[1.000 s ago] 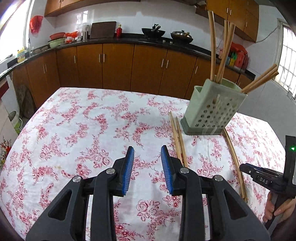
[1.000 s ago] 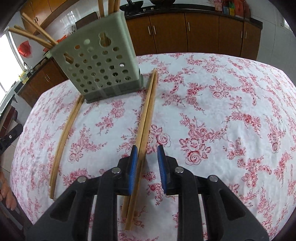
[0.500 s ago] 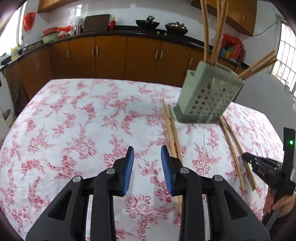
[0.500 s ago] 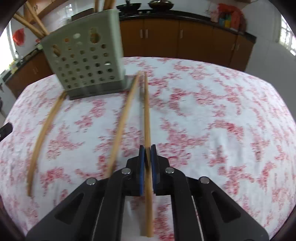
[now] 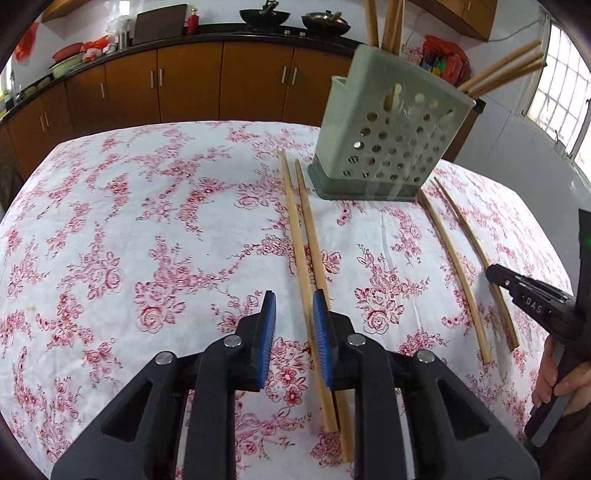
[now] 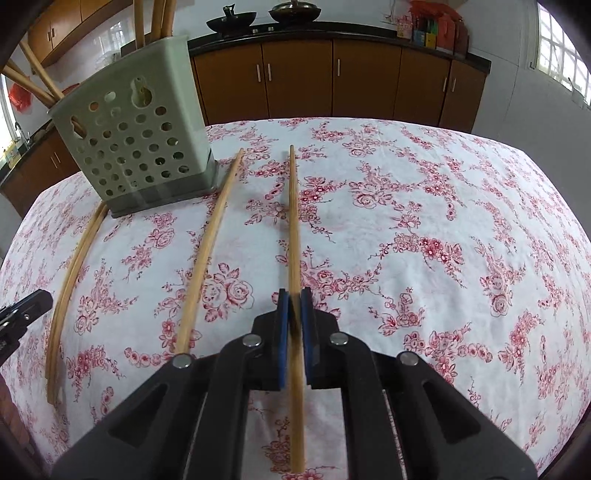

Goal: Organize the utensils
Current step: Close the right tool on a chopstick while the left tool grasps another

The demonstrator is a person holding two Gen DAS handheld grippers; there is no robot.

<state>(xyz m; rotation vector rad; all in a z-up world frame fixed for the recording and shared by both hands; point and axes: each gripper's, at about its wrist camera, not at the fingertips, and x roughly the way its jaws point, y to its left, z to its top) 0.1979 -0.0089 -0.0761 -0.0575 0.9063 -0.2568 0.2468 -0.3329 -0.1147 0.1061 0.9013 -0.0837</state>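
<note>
Between the blue-padded fingers of the right gripper (image 6: 294,295), pressed shut, sits one long pale bamboo chopstick (image 6: 293,221), held near its thick end. Ahead and left stands the perforated grey-green plastic utensil holder (image 6: 136,147). Left gripper (image 5: 294,314): jaws narrowly apart and closing around a second chopstick (image 5: 298,243), pads not yet pressing. Chopsticks should be light, stiff, smooth; grip near the thick end. Legible marking: "DAS" on the right gripper

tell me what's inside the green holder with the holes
Several wooden chopsticks stand inside the green holder, tops poking above the rim, some leaning sideways. Their lower ends show only in glimpses through the holes; the bottom is hidden.
</note>
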